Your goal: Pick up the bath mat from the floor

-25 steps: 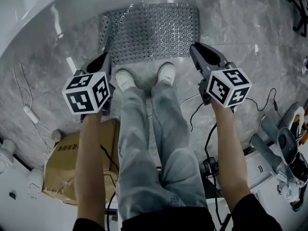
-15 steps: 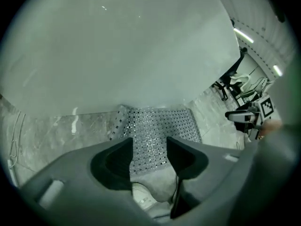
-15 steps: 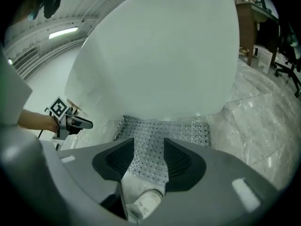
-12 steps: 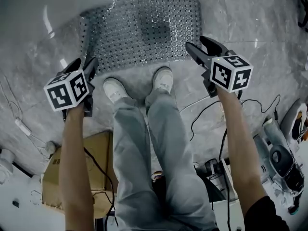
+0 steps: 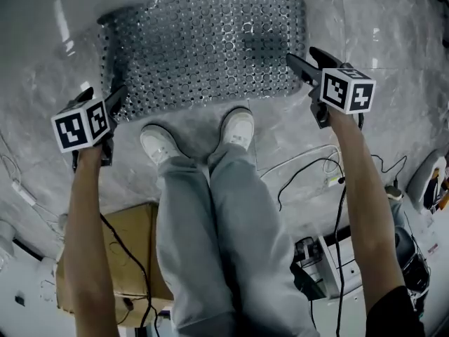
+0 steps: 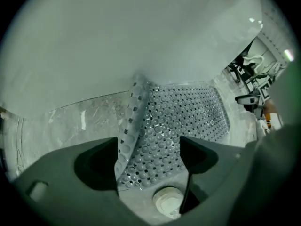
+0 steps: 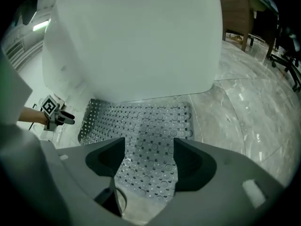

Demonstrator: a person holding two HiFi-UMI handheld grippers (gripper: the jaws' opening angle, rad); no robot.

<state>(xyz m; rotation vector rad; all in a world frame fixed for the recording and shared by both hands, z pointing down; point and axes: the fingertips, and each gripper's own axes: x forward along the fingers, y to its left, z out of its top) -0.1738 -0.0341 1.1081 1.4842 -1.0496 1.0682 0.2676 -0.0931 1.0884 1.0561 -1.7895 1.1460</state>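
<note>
A clear bath mat (image 5: 203,48) with rows of round studs lies on the grey marble floor against a white tub. My left gripper (image 5: 116,93) hangs over the mat's left end and points steeply down. Its jaws have just been opening and stand open. The mat's left edge (image 6: 134,121) curls up in the gap between them, and they press on nothing. My right gripper (image 5: 302,58) is over the mat's near right corner. Its jaws have also just been opening and stand open above the mat (image 7: 146,121), with nothing gripped.
The person's two white shoes (image 5: 160,142) (image 5: 238,125) stand just below the mat's near edge. The white tub (image 5: 42,5) curves along the far side. A cardboard box (image 5: 133,258) lies behind at the left; black cables (image 5: 302,167) and equipment lie at the right.
Both grippers have dropped towards the mat's two ends and spread apart. Their jaws went from nearly shut to wide open. The mat looks larger and nearer now.
</note>
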